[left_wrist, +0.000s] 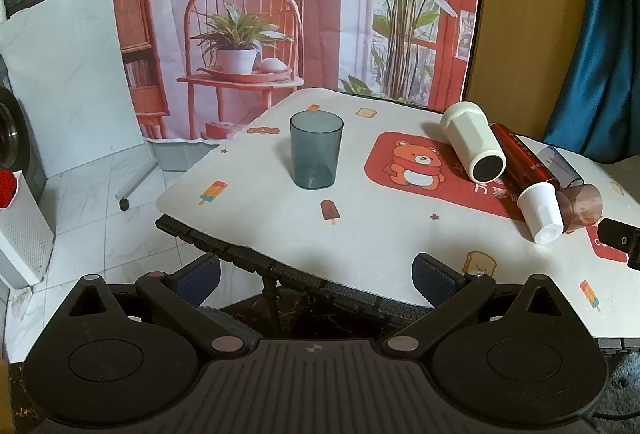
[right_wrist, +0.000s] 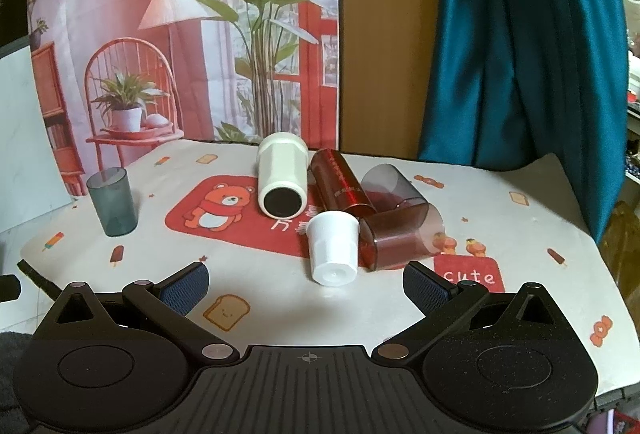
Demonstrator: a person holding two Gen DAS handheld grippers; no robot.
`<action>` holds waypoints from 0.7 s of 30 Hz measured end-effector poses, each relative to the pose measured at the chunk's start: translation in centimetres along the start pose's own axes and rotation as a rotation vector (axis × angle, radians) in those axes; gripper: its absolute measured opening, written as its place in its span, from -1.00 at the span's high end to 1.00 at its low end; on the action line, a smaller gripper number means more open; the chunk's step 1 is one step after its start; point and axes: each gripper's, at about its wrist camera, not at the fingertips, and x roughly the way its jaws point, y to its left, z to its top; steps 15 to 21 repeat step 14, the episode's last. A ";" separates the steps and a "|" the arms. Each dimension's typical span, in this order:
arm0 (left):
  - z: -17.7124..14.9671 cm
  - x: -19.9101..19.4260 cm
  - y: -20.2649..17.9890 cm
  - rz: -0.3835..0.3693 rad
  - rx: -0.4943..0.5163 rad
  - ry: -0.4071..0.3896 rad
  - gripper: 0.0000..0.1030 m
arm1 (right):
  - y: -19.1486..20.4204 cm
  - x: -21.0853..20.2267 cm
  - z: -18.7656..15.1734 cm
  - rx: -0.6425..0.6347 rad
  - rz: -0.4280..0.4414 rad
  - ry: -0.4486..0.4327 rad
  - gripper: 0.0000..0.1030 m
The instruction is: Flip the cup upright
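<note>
A grey-blue see-through cup (left_wrist: 316, 151) stands upright on the table's left part; it also shows in the right wrist view (right_wrist: 112, 201). Several cups lie on their sides in a cluster: a large white cup (right_wrist: 282, 178), a small white cup (right_wrist: 333, 252), a red metallic cup (right_wrist: 340, 183), a brown see-through cup (right_wrist: 402, 237) and a clear purplish cup (right_wrist: 390, 182). My left gripper (left_wrist: 316, 280) is open and empty at the table's near edge. My right gripper (right_wrist: 306, 286) is open and empty, just in front of the small white cup.
The table wears a white cloth (left_wrist: 380, 234) with a red bear print (right_wrist: 224, 210). A printed backdrop (left_wrist: 280, 14) hangs behind. A teal curtain (right_wrist: 520, 42) hangs at the right. White boards and a tiled floor (left_wrist: 92, 194) lie to the left.
</note>
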 end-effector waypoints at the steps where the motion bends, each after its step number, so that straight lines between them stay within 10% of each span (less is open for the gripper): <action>1: 0.0 0.0 0.0 -0.001 0.000 0.000 -1.00 | 0.0 0.0 0.0 -0.001 0.000 0.000 -1.00; 21: -0.1 0.0 -0.1 -0.003 0.005 -0.003 -1.00 | 0.0 0.1 0.0 0.000 0.000 0.002 -1.00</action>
